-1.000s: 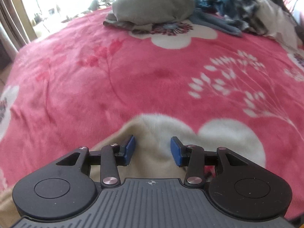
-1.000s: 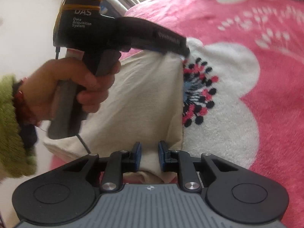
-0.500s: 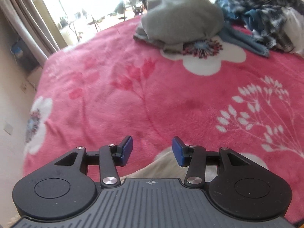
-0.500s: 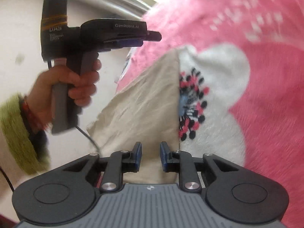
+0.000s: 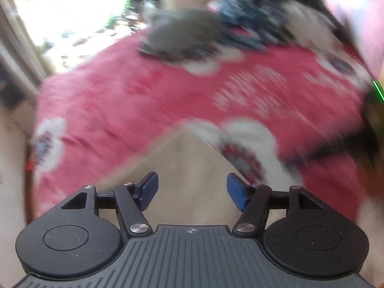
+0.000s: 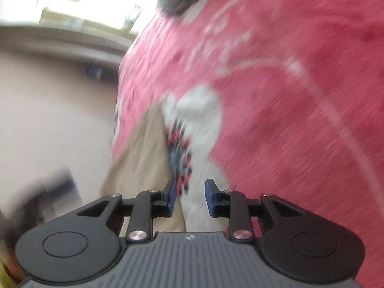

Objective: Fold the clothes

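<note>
A beige folded garment (image 5: 184,163) lies on the pink flowered blanket (image 5: 124,100) near the bed's front edge. My left gripper (image 5: 192,189) is open and empty, raised above the garment. In the right wrist view the same garment (image 6: 141,158) lies left of a white flower print (image 6: 201,124). My right gripper (image 6: 190,198) is open and empty above the garment's right edge. Both views are blurred by motion.
A grey garment (image 5: 187,28) lies in a heap at the far side of the bed, with dark blue and plaid clothes (image 5: 259,16) to its right. A bright window (image 5: 72,12) and the bed's left edge are at the left.
My right gripper has opened, let go of the beige garment and pulled back. My left gripper has risen and opened wider. Both cameras are moving fast.
</note>
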The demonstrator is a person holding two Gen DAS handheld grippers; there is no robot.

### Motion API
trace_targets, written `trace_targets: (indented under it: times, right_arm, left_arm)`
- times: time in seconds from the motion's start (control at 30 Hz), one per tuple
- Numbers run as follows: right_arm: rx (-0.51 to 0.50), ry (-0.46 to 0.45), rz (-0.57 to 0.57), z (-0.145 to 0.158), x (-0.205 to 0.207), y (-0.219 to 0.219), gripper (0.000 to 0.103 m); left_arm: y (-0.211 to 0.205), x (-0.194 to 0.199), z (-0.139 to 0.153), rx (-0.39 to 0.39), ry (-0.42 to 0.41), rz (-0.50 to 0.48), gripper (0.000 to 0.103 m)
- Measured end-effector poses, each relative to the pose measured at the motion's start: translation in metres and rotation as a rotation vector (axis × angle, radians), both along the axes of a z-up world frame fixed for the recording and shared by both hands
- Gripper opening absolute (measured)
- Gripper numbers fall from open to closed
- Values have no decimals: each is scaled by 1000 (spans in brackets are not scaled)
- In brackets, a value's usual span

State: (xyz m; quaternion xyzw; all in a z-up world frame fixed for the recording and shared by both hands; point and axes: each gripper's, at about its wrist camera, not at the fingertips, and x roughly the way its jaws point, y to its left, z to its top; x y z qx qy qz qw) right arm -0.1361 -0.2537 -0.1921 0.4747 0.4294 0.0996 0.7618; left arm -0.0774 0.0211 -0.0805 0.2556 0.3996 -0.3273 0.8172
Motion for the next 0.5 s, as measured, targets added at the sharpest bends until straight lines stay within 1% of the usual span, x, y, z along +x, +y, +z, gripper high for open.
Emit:
trace_targets:
  times: [0.03,0.13,0.17,0.27,0.33,0.4,0.43,0.5]
  right_arm:
    - [26,15,-47,-1,-1,-10,31]
    - [56,6,-53,4,9,-13,39]
    - [51,7,-25,7,17,-12,41]
    - [34,12,63,16,39,-8,44]
    - [23,15,121,22,55,-5,46]
    - [37,41,173,21,68,-3,50]
    - [43,54,199,20,76,-2,50]
    - [39,81,234,18,90,3,50]
  left_arm:
    - [-4,-12,-11,18,10,-41,63]
    - [-22,-37,-43,73,21,-138,63]
    - [-28,-44,-51,89,14,-173,63]
    - [-39,-60,-69,148,-51,-269,63]
    - [-45,-62,-79,192,-65,-307,63]
    - [-50,-65,-88,235,-87,-341,60]
    - [-50,-66,-93,250,-96,-355,58]
    - [-51,-66,-99,268,-99,-374,57]
